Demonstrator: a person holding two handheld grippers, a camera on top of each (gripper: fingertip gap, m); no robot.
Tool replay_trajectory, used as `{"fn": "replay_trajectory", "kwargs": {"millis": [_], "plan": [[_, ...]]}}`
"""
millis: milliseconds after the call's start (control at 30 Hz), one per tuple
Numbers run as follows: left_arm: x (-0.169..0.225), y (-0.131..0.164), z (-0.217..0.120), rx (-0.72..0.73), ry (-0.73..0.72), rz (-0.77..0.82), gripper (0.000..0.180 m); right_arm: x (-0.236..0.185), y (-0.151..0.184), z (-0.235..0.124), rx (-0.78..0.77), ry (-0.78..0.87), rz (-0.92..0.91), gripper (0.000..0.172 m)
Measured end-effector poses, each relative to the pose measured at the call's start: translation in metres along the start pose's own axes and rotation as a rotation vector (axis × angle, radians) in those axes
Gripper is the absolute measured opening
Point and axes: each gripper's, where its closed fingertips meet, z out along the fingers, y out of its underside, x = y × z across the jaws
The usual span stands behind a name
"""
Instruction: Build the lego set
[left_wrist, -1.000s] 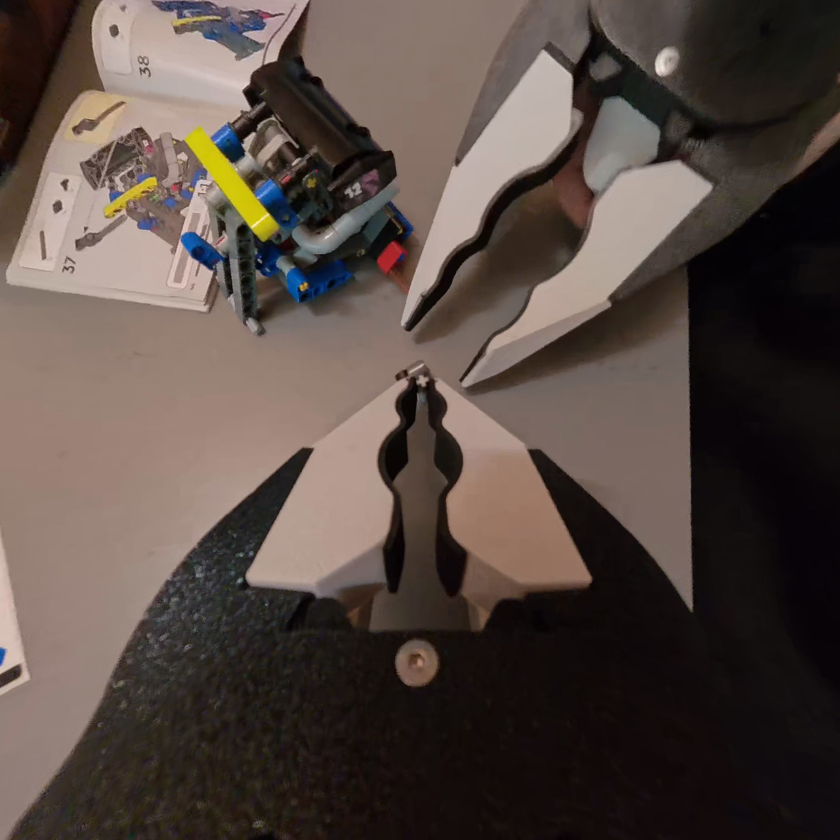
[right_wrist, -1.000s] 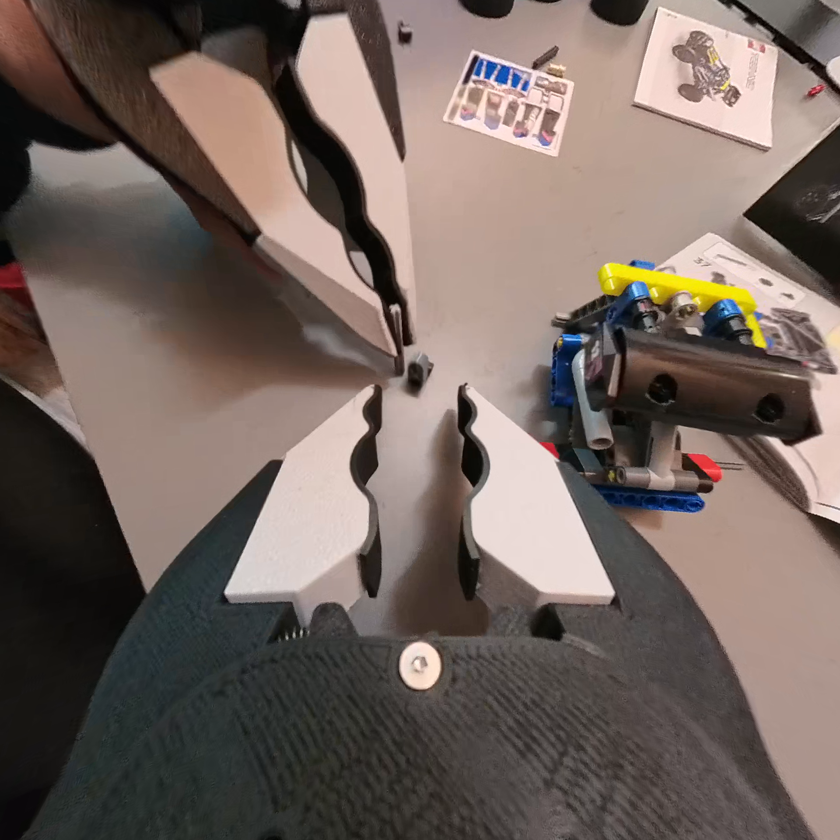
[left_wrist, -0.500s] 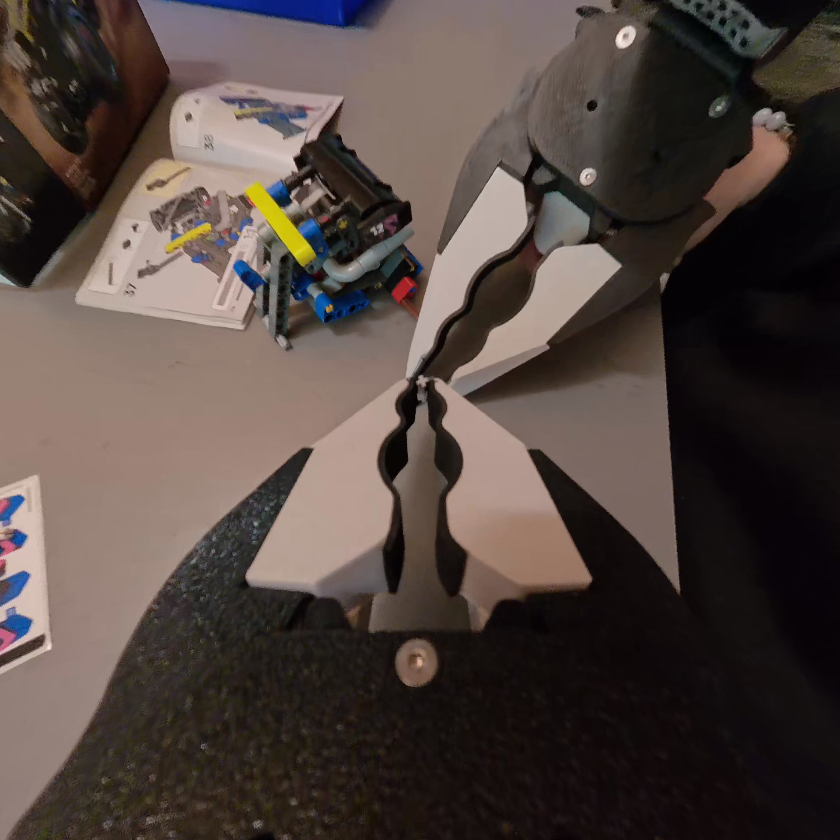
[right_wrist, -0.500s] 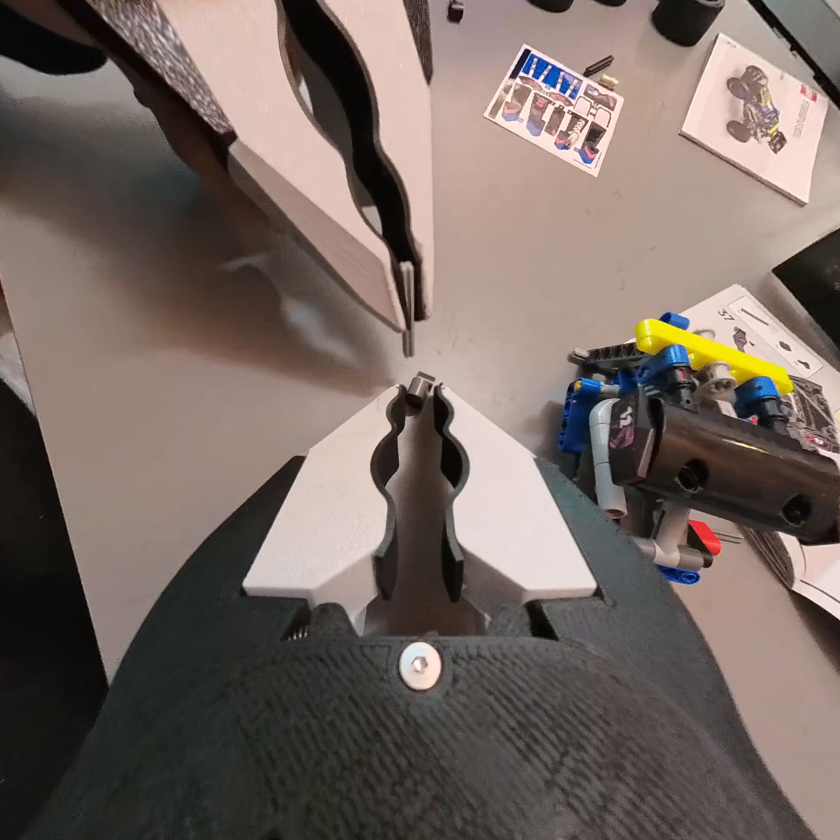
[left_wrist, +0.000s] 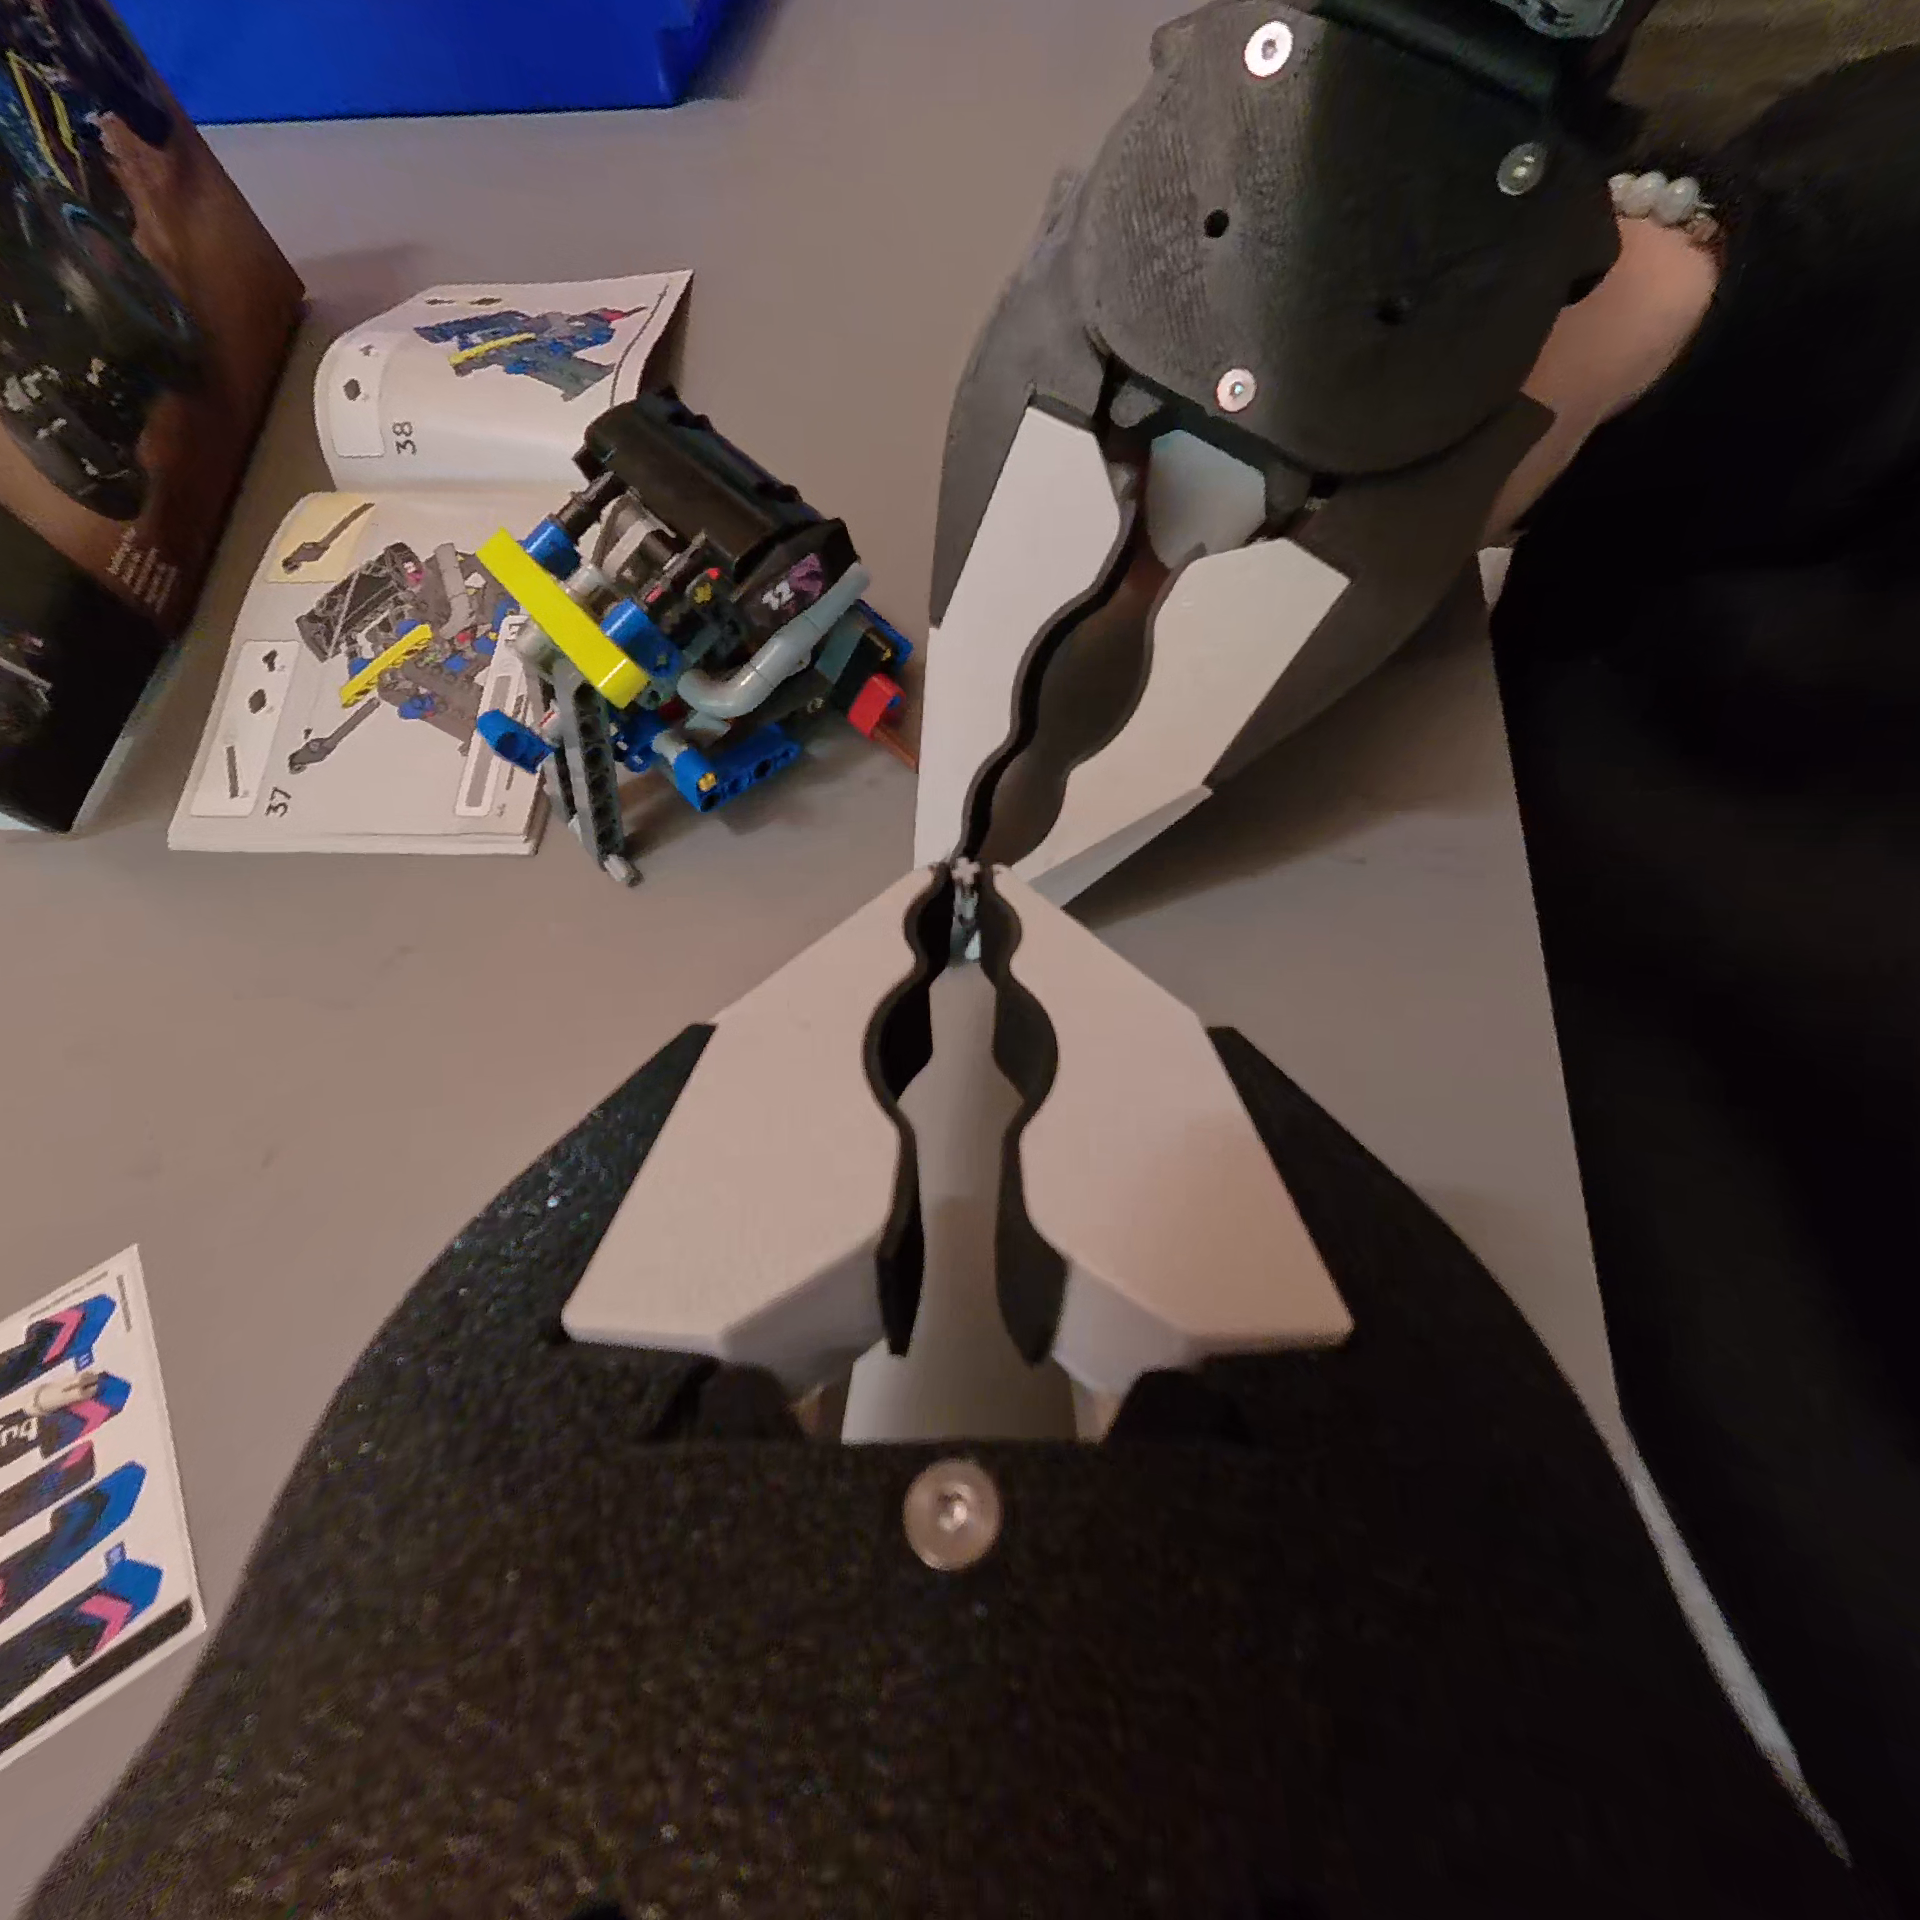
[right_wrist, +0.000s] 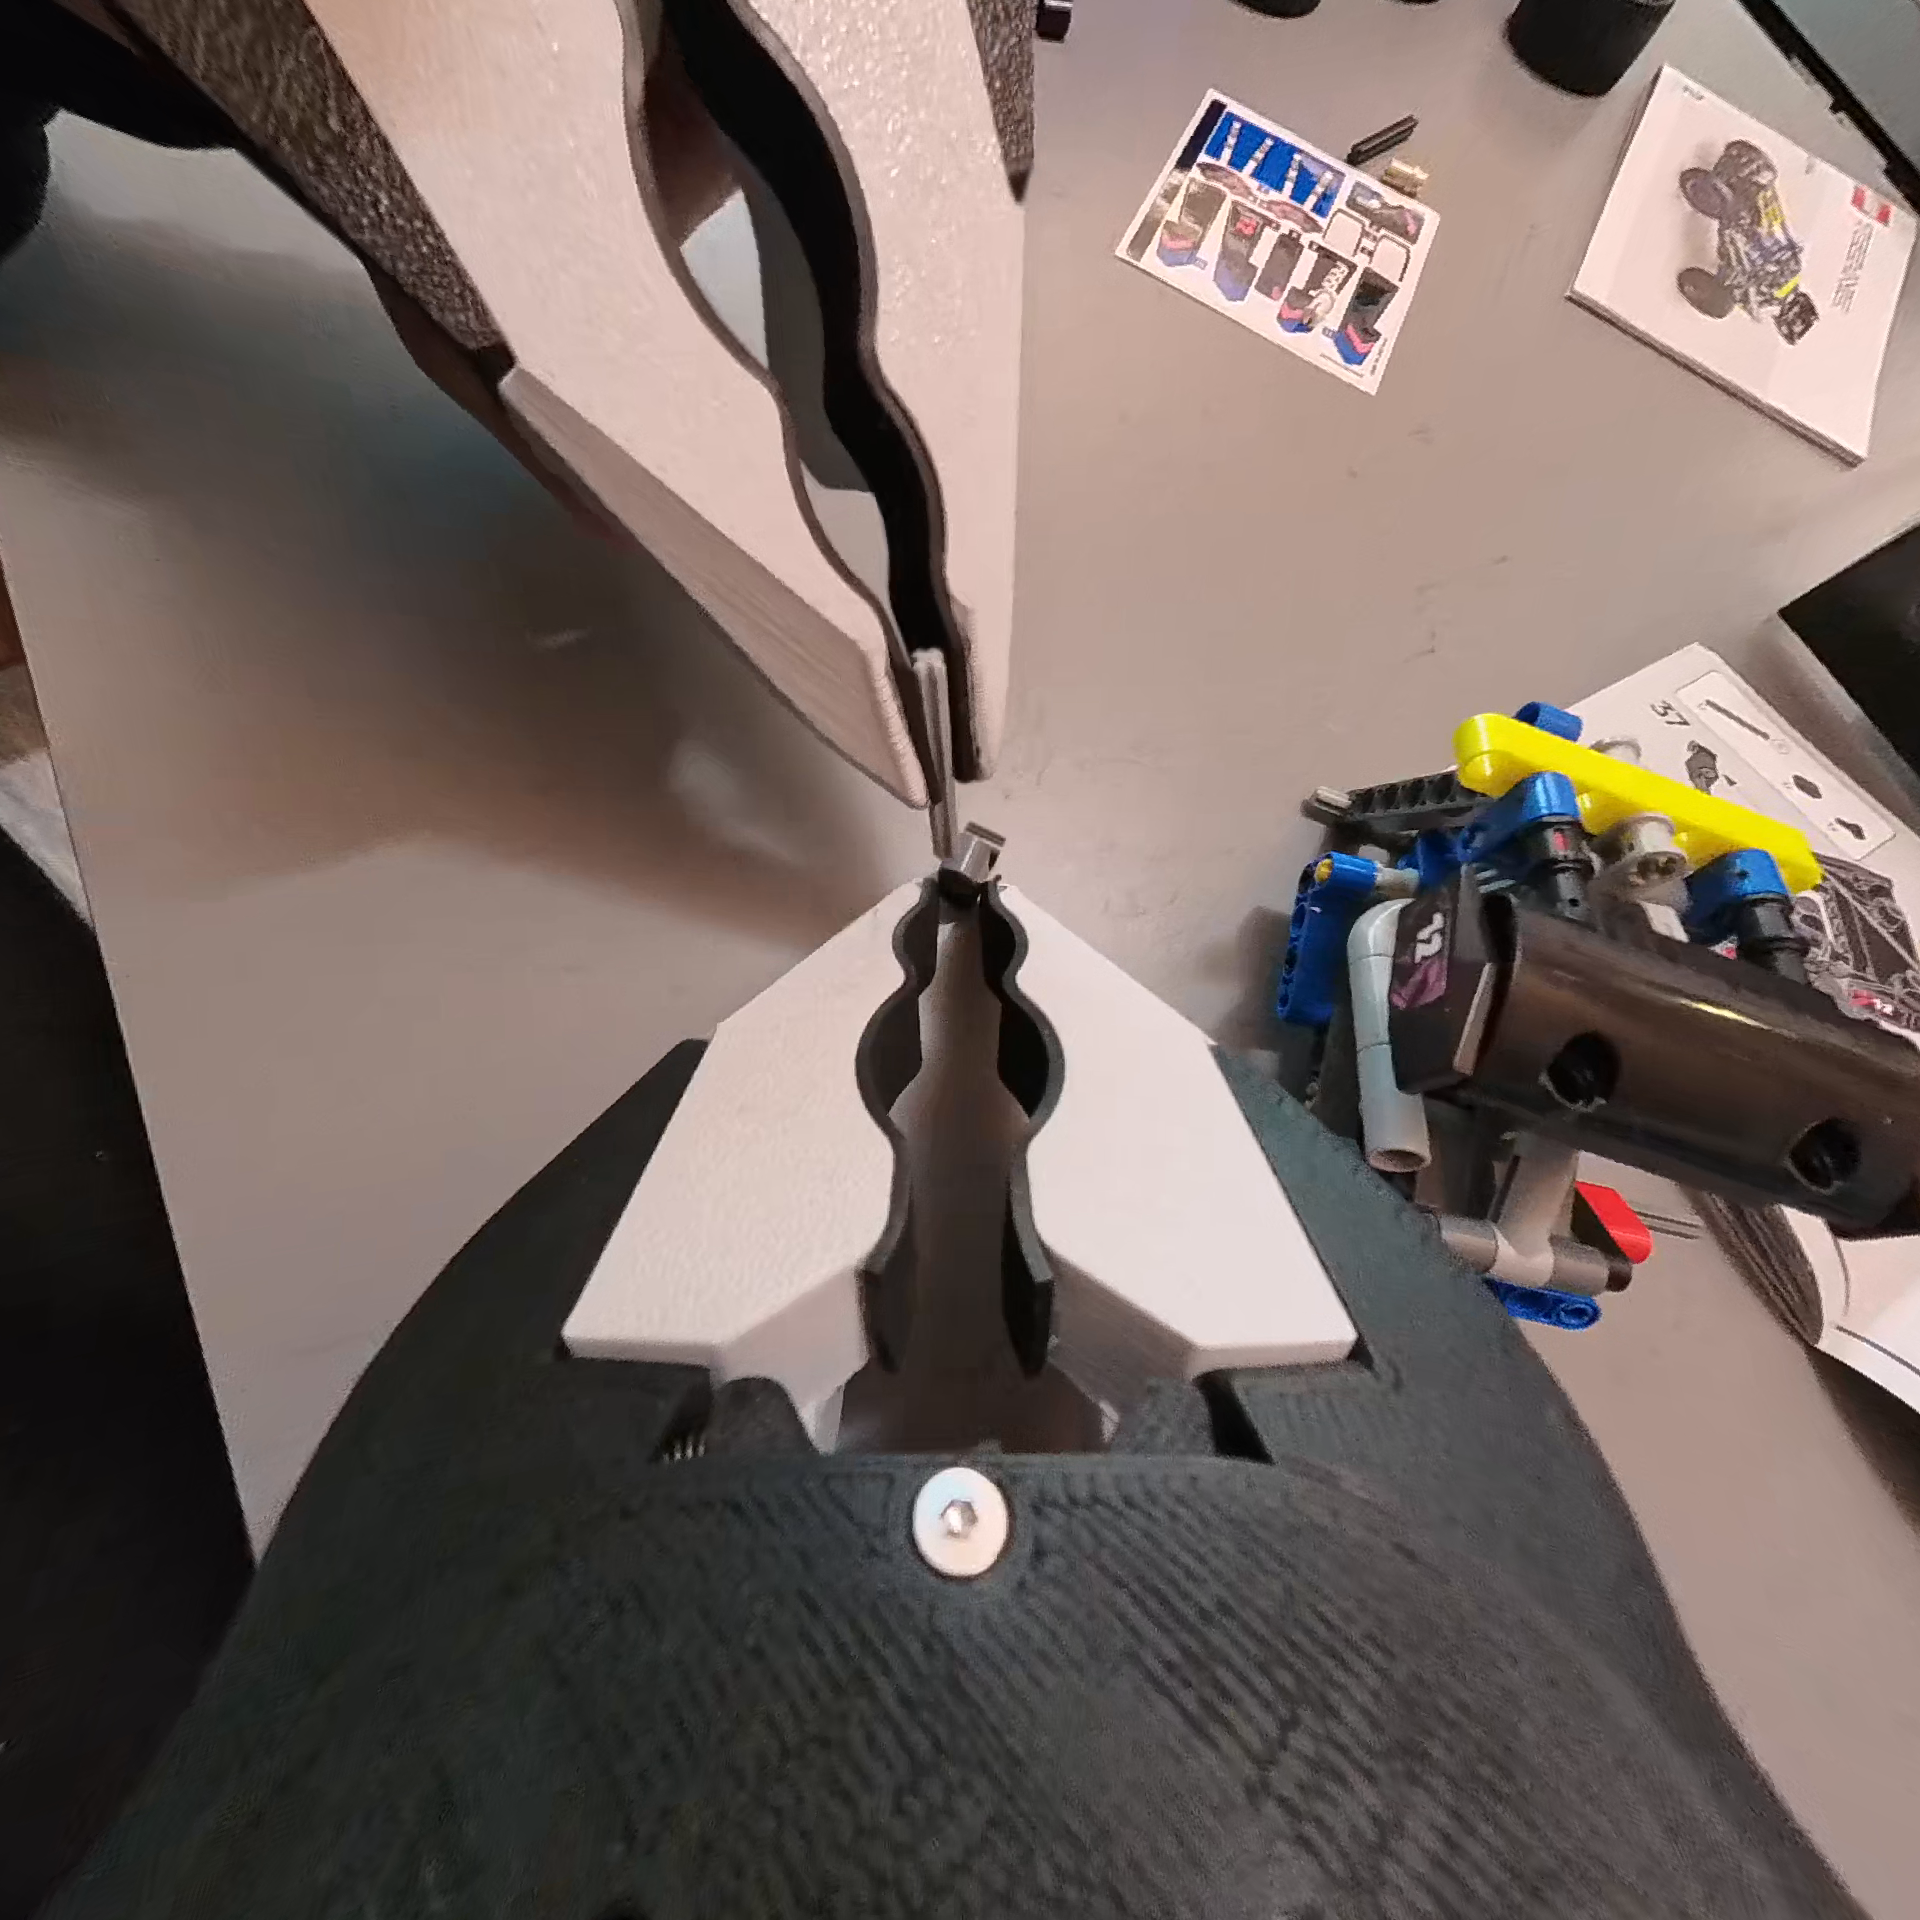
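A grey counter (right_wrist: 1195, 582) carries a black, blue and yellow brick model (right_wrist: 1579, 997), white printed booklets (left_wrist: 436, 582), and a blue-and-pink sticker sheet (right_wrist: 1283, 234); a blue box (left_wrist: 416, 52) sits at its far edge.

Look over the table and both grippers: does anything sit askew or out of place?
Yes. The brick model lies tipped on its side, partly over the open instruction booklet. Two small loose parts lie beside the sticker sheet.

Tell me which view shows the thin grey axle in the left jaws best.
The right wrist view: the axle shows side-on, sticking out of the left gripper. The left wrist view shows only its cross-shaped end.
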Motion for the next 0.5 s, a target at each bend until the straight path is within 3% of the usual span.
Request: {"fn": "replay_trajectory", "kwargs": {"millis": [500], "plan": [[0.003,0.005,-0.001,-0.089,-0.052,0.075,0.001,-0.008,-0.006,-0.013,-0.023,-0.073,-0.064,0.004]]}}
